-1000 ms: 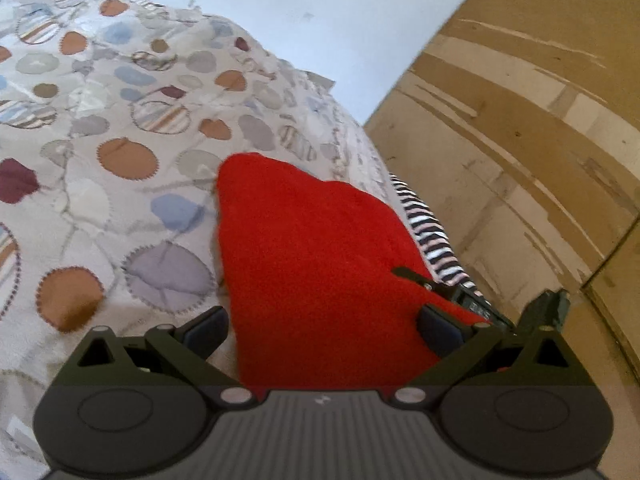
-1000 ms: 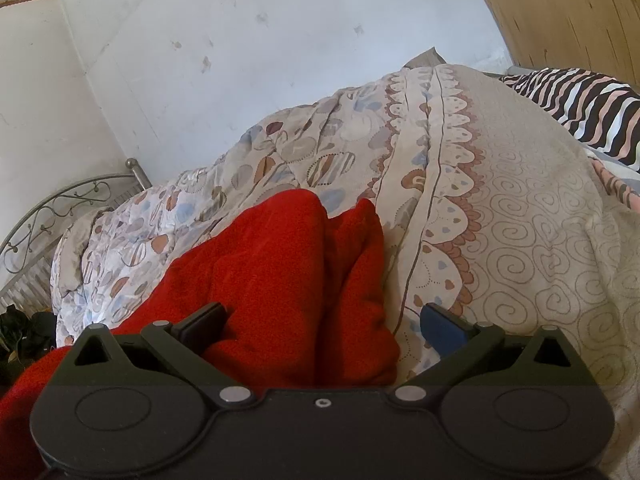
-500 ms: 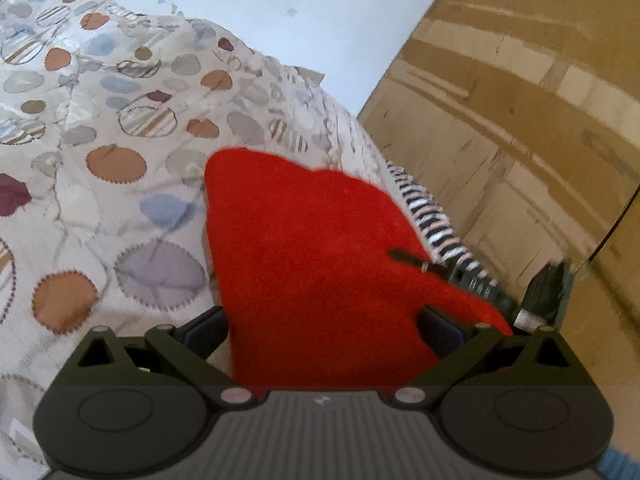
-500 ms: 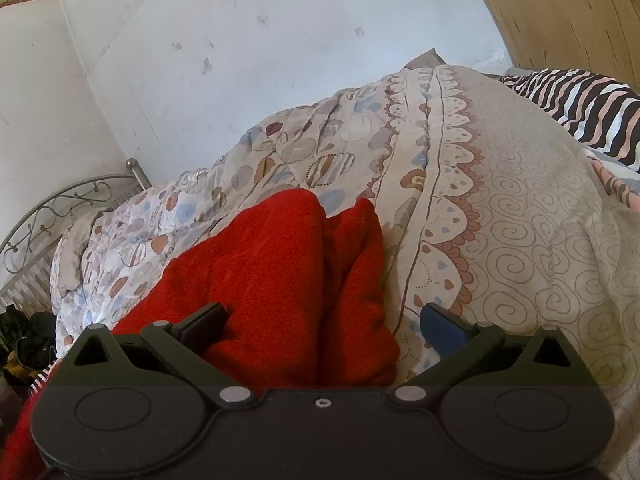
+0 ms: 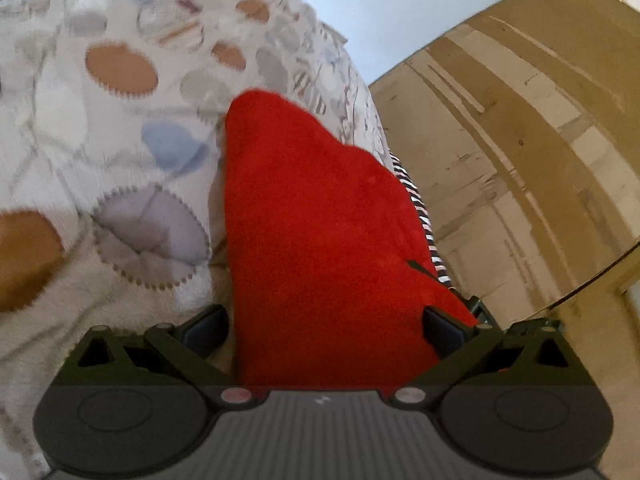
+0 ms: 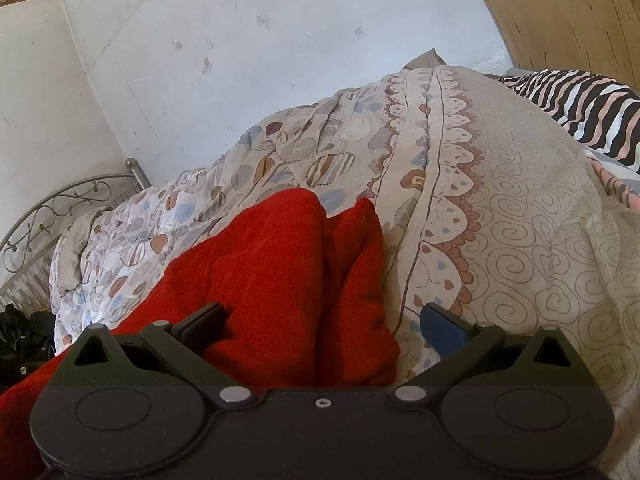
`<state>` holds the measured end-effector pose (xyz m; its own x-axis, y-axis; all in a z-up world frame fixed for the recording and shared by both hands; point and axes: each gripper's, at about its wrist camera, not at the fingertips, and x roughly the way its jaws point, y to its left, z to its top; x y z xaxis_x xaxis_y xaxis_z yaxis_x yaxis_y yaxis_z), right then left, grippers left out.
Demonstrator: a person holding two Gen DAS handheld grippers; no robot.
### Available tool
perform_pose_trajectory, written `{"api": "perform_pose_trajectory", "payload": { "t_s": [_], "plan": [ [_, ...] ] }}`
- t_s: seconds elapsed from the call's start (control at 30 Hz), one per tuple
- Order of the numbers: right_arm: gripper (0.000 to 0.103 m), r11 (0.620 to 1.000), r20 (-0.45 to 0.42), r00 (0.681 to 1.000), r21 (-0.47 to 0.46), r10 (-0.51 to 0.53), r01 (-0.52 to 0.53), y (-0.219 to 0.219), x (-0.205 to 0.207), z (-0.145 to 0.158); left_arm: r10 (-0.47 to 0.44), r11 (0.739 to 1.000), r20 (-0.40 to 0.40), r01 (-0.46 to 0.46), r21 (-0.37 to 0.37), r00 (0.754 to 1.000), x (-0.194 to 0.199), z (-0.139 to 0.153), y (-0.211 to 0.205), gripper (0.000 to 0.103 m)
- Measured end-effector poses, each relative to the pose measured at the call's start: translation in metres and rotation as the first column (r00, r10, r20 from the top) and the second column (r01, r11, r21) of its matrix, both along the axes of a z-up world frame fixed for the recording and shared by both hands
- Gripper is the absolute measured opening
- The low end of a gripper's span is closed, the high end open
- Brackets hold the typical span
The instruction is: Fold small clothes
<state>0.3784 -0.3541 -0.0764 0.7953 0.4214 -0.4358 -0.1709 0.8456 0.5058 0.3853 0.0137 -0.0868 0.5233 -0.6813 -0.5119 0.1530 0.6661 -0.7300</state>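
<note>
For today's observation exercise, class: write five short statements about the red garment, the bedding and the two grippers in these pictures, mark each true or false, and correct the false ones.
1. The red garment lies between the open fingers of the left gripper. True.
2. The right gripper is clamped shut on the garment. False: its fingers stand wide apart, with red cloth bunched between them.
3. The quilt under the garment is plain white. False: it is patterned with circles, spirals and scalloped borders.
4. A black-and-white striped cloth lies at the far right of the right wrist view. True.
5. The garment is blue. False: it is red.
</note>
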Motion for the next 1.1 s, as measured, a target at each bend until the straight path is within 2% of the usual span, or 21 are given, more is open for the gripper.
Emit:
{"api": "perform_pose_trajectory", "payload": {
  "t_s": [0.13, 0.17, 0.2, 0.33, 0.53, 0.6, 0.7, 0.87, 0.97, 1.1],
  "plan": [
    [0.093, 1.0, -0.006, 1.0, -0.004, 0.023, -0.023, 0.002, 0.0, 0.005, -0.017, 1.0, -0.001, 0.017, 0.003, 1.0, 0.004, -0.002, -0.002, 0.103],
    [0.085, 0.999, -0.007, 0.999, 0.006, 0.034, -0.034, 0.002, -0.001, 0.006, -0.018, 1.0, -0.001, 0.018, 0.009, 1.0, 0.005, -0.001, -0.003, 0.103],
    [0.083, 0.999, -0.011, 0.999, 0.011, 0.034, -0.034, 0.002, -0.002, 0.007, -0.018, 1.0, -0.002, 0.018, 0.019, 1.0, 0.005, 0.0, -0.005, 0.103],
    [0.078, 0.999, -0.039, 0.999, 0.041, 0.027, -0.026, 0.001, -0.002, 0.008, -0.028, 0.996, 0.002, 0.028, 0.084, 1.0, 0.008, 0.009, -0.015, 0.102],
    [0.061, 0.999, -0.02, 1.0, 0.036, 0.024, -0.023, 0.005, -0.01, 0.015, -0.06, 0.977, 0.039, 0.051, 0.208, 0.997, 0.002, 0.032, -0.032, 0.091],
    [0.052, 0.999, -0.008, 1.0, 0.036, 0.021, -0.021, 0.006, -0.014, 0.019, -0.06, 0.974, 0.045, 0.048, 0.223, 0.997, -0.001, 0.037, -0.033, 0.086],
    [0.046, 0.999, 0.006, 1.0, 0.043, 0.012, -0.012, 0.007, -0.019, 0.026, -0.047, 0.973, 0.056, 0.033, 0.23, 0.997, -0.007, 0.043, -0.032, 0.081],
    [0.042, 0.999, 0.048, 0.999, 0.048, 0.006, -0.009, 0.016, -0.027, 0.044, -0.038, 0.977, 0.09, 0.018, 0.214, 0.995, -0.015, 0.058, -0.027, 0.071],
    [0.041, 0.997, 0.076, 0.997, 0.071, 0.013, -0.018, 0.023, -0.03, 0.06, -0.043, 0.977, 0.117, 0.017, 0.214, 0.992, -0.018, 0.073, -0.024, 0.07],
    [0.041, 0.997, 0.117, 0.992, 0.06, 0.045, -0.052, 0.044, -0.024, 0.078, -0.049, 0.965, 0.17, 0.003, 0.262, 0.984, -0.017, 0.094, -0.012, 0.069]
  ]
}}
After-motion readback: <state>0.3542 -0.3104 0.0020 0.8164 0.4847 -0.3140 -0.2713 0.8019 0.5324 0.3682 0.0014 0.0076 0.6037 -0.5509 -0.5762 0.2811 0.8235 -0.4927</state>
